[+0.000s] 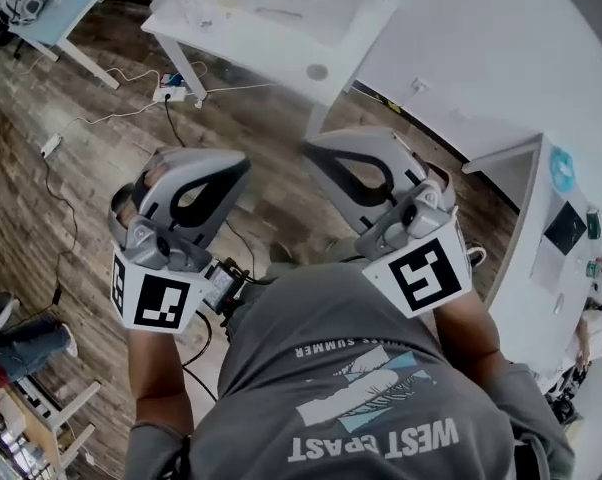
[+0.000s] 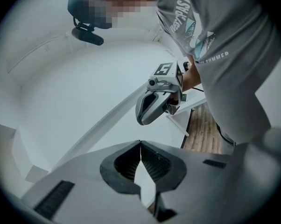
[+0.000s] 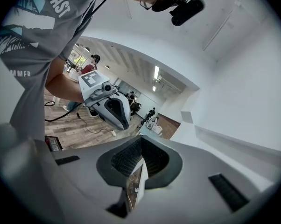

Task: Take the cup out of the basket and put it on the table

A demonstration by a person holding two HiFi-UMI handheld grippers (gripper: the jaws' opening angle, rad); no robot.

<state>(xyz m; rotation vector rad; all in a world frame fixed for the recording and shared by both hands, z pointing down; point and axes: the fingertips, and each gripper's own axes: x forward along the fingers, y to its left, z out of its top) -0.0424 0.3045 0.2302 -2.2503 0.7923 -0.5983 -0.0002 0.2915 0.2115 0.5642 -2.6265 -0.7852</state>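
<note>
No cup and no basket show in any view. In the head view both grippers are held up close to the person's chest, above the wooden floor. My left gripper (image 1: 241, 166) points up and to the right, and its tips meet with nothing between them (image 2: 140, 143). My right gripper (image 1: 313, 152) points up and to the left, and its jaws are likewise shut and empty (image 3: 141, 140). The two grippers stand side by side, a small gap apart. Each camera catches the other: the right gripper (image 2: 143, 118) in the left gripper view, the left gripper (image 3: 123, 122) in the right gripper view.
A white table (image 1: 271, 28) stands ahead, and another white table (image 1: 536, 268) with small items is at the right. Cables and a power strip (image 1: 171, 93) lie on the floor. A person's legs (image 1: 21, 338) are at the lower left.
</note>
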